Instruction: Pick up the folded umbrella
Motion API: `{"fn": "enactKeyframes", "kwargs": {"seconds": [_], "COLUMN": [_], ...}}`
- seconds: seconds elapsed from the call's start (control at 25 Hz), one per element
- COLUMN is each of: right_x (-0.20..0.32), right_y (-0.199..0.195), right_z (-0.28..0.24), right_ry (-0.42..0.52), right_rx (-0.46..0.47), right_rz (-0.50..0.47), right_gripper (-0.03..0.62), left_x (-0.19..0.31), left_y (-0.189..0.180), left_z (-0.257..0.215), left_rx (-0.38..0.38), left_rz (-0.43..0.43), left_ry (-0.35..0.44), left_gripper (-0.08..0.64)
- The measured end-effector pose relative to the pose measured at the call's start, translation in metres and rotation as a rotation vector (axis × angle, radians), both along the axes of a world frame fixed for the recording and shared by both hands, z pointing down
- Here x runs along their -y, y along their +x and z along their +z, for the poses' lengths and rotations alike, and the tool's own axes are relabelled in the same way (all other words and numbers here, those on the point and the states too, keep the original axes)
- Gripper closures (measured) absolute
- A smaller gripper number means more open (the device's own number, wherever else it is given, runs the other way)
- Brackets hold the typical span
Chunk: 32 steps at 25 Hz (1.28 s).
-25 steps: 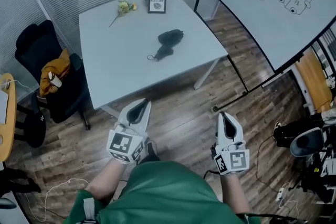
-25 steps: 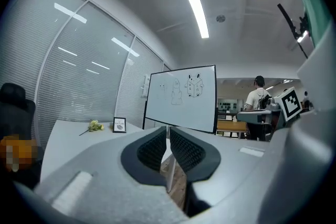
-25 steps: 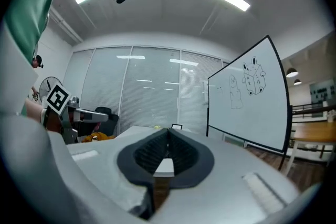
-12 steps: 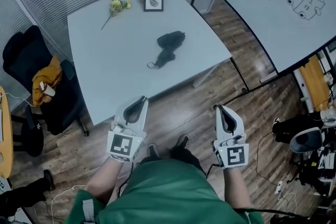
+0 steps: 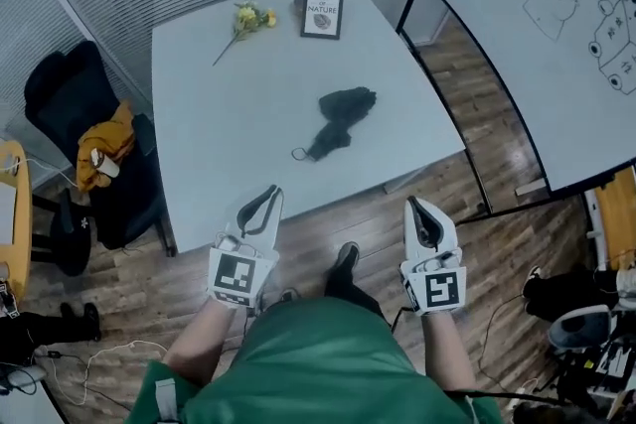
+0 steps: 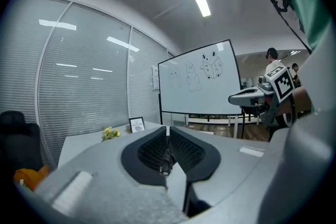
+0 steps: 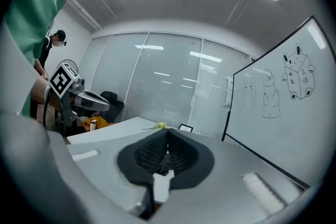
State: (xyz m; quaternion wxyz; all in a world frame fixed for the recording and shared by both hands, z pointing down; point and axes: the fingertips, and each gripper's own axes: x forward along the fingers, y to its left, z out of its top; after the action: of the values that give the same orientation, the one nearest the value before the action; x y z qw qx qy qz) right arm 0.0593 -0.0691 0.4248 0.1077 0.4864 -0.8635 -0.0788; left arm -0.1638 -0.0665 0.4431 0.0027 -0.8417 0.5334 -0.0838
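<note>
Head view first: folded umbrella is lying on the pale counter, toward its right half, well apart from both grippers. Its long axis is running diagonally, with the strap loop at the near-left end and the bunched black fabric at the far-right end. Left gripper and right gripper are hovering over the wooden floor, just off the counter's near edge, both pointing toward the far side. The umbrella is sitting ahead and between them. Its loop end is lying closer to the left gripper, so that one looks likelier to get there first, reaching forward and a little right.

Left gripper view: the jaws are pressing together with nothing between them. Beyond them the counter is showing yellow flowers and a small picture frame at its far end, and the umbrella is hiding behind the gripper's own body.

Right gripper view: the jaws are likewise meeting, empty. The counter is stretching off to the left, and the umbrella is not showing here either.
</note>
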Motion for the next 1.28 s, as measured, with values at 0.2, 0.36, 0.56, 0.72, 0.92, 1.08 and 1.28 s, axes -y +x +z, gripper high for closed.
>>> {"fn": "enactKeyframes", "kwargs": {"seconds": [0.2, 0.36, 0.56, 0.72, 0.92, 1.08, 1.28], "right_x": [0.063, 0.104, 0.146, 0.168, 0.183, 0.189, 0.188], "right_y": [0.013, 0.030, 0.052, 0.061, 0.063, 0.063, 0.065], "right_z": [-0.005, 0.001, 0.007, 0.019, 0.034, 0.038, 0.038], "right_ry": [0.007, -0.026, -0.040, -0.082, -0.121, -0.140, -0.159], "right_rx": [0.046, 0.066, 0.072, 0.078, 0.061, 0.057, 0.045], "right_rz": [-0.068, -0.136, -0.191, -0.187, -0.132, -0.061, 0.051], "right_gripper": [0.591, 0.591, 0.591, 0.591, 0.591, 0.591, 0.591], "left_x": [0.054, 0.096, 0.141, 0.173, 0.208, 0.233, 0.256], "left_y": [0.020, 0.043, 0.070, 0.084, 0.085, 0.093, 0.099], "left_z": [0.000, 0.017, 0.042, 0.062, 0.088, 0.117, 0.164], "left_rx": [0.010, -0.015, 0.029, 0.048, 0.085, 0.102, 0.145], "left_rz": [-0.057, -0.094, -0.103, -0.083, -0.044, 0.042, 0.135], "left_ry": [-0.032, -0.123, -0.200, -0.263, -0.303, -0.361, -0.469], "left_gripper": [0.532, 0.528, 0.438, 0.414, 0.402, 0.366, 0.341]}}
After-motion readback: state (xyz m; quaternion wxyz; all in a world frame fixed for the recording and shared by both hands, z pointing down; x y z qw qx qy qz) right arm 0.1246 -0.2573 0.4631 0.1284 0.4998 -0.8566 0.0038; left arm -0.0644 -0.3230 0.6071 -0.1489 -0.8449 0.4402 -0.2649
